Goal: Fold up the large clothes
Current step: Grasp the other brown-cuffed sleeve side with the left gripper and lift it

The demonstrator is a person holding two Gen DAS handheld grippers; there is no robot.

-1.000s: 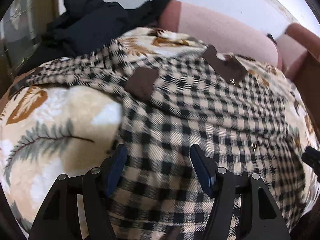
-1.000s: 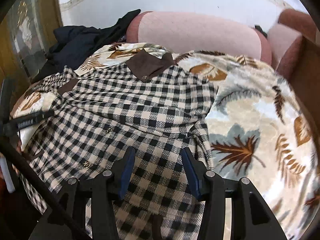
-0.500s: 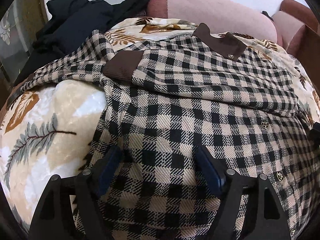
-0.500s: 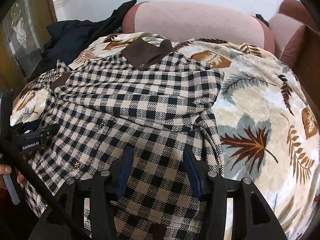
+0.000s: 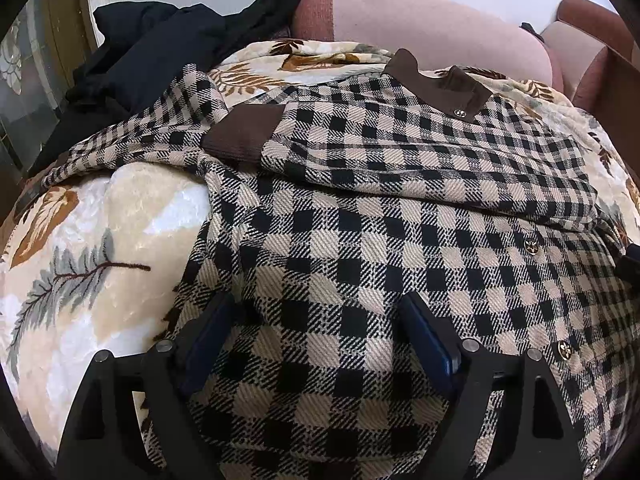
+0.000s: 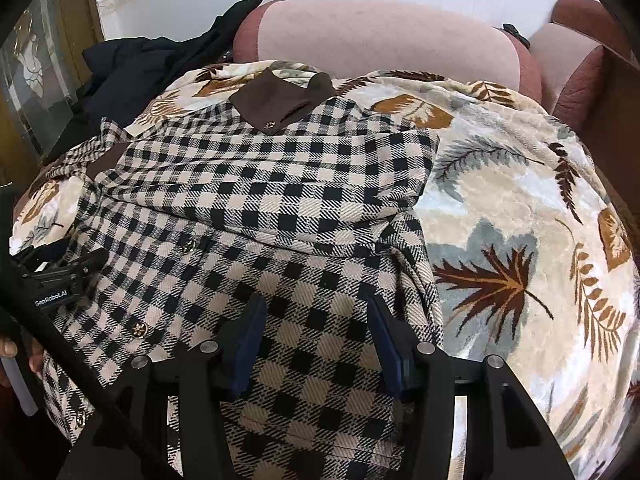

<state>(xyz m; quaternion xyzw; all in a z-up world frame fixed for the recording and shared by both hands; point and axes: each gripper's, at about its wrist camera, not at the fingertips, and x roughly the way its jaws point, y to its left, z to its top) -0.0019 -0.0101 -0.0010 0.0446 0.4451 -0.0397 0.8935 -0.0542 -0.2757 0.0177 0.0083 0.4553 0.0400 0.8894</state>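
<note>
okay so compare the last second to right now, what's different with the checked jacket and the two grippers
The left gripper came down closer over the checked jacket, and its jaws are opening, cloth lying between them but not pinched. The jacket's folded-over sleeve with the brown cuff now lies flatter across the front. The right gripper stayed open over the hem; the leaf-print blanket and dark clothes did not move.

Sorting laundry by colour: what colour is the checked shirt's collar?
Dark brown collar, clearest in the right wrist view.

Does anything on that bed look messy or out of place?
Yes. A dark garment lies crumpled in the far left corner, unfolded. The checked shirt is only half folded, one sleeve trailing left.
</note>
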